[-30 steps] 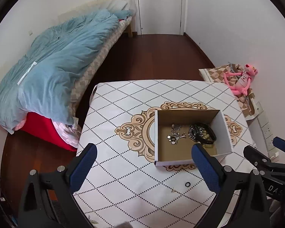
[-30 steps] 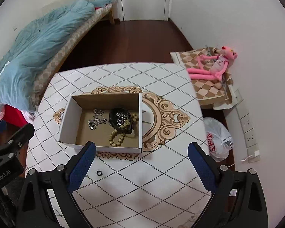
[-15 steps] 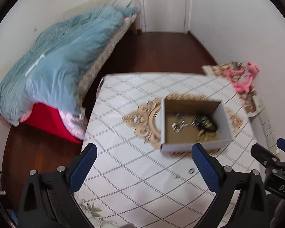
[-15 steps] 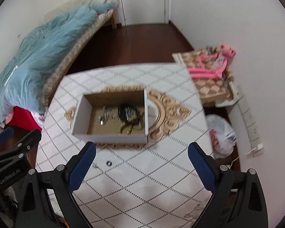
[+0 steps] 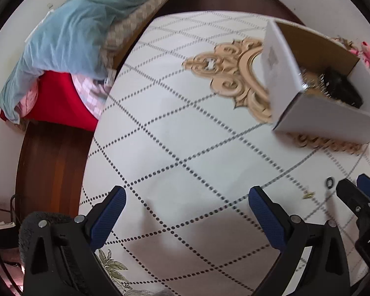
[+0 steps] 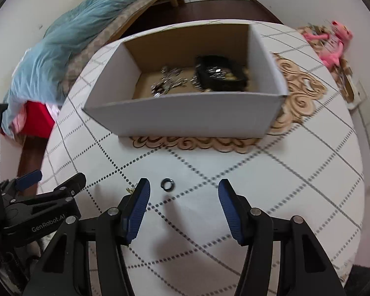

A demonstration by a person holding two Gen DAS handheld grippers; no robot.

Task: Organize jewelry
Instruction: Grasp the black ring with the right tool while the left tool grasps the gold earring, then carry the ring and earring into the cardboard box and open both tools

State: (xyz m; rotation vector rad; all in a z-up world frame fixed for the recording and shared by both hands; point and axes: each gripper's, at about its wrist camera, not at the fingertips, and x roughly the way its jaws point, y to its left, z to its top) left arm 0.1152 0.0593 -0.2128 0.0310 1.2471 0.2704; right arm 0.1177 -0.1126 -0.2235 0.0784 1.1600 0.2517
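The white-clothed surface (image 6: pixel 296 185) with its dotted diamond grid and tan scroll medallion carried everything, and the open white cardboard box with a brown inside (image 6: pixel 185 116) served as the landmark at its middle. Inside that box lay the pieces already gathered: a black bracelet-like band (image 6: pixel 219 74) toward the box's right half and a tangle of silver chain (image 6: pixel 169 82) left of it, apparently collected there so that loose items end up in one container.

In front of the box's near wall, well apart from it, the right claw (image 6: pixel 184 194) hung low over the cloth with its blue pads spread wide and holding nothing, seemingly lined up to pinch the next piece. The left claw (image 5: pixel 186 199) was likewise wide and empty, off to the box's left front, probably kept clear of the work.

The small black ring (image 6: pixel 168 185) rested on the cloth between the box and the right claw, nearer the left pad. A tiny gold piece (image 6: pixel 130 190), too small to identify, lay just beside that pad.
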